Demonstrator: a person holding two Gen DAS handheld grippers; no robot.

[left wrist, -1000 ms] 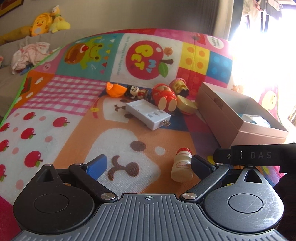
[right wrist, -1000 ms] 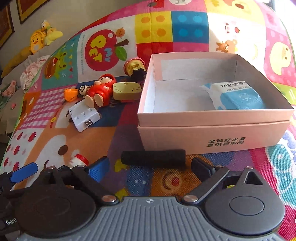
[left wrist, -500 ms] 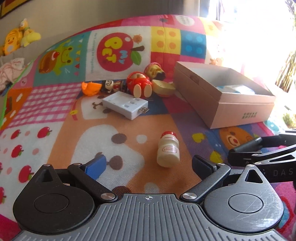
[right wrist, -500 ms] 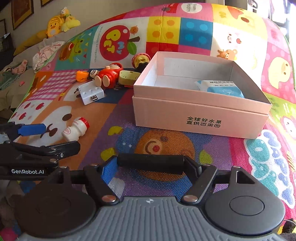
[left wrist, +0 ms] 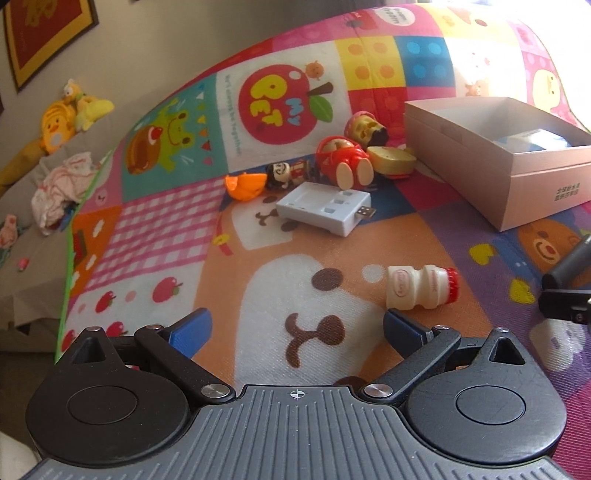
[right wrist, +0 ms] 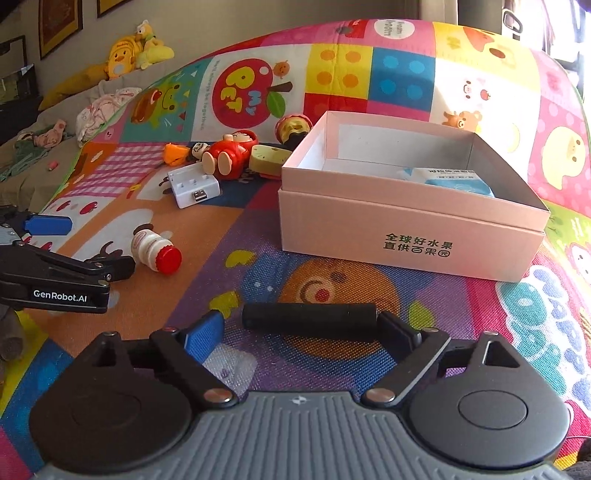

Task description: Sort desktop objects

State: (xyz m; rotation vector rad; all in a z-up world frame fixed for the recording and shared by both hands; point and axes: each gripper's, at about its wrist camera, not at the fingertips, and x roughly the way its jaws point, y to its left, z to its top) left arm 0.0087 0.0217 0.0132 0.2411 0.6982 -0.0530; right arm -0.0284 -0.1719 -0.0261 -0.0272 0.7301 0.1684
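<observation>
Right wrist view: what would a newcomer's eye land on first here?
The pink box dominates, open, with a blue-white packet inside at its right. Nearer, the right gripper has a black cylinder between its fingers. At left, a small red-capped bottle lies on its side on the colourful play mat.

A home: children's play mat [left wrist: 369, 236], plush toys [right wrist: 125, 55], framed pictures [left wrist: 40, 33].

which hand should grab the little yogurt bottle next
Left. The left gripper is open and empty, with the yogurt bottle lying on its side just ahead of it. The right gripper has its fingers on a black cylinder, so it looks occupied.
</observation>
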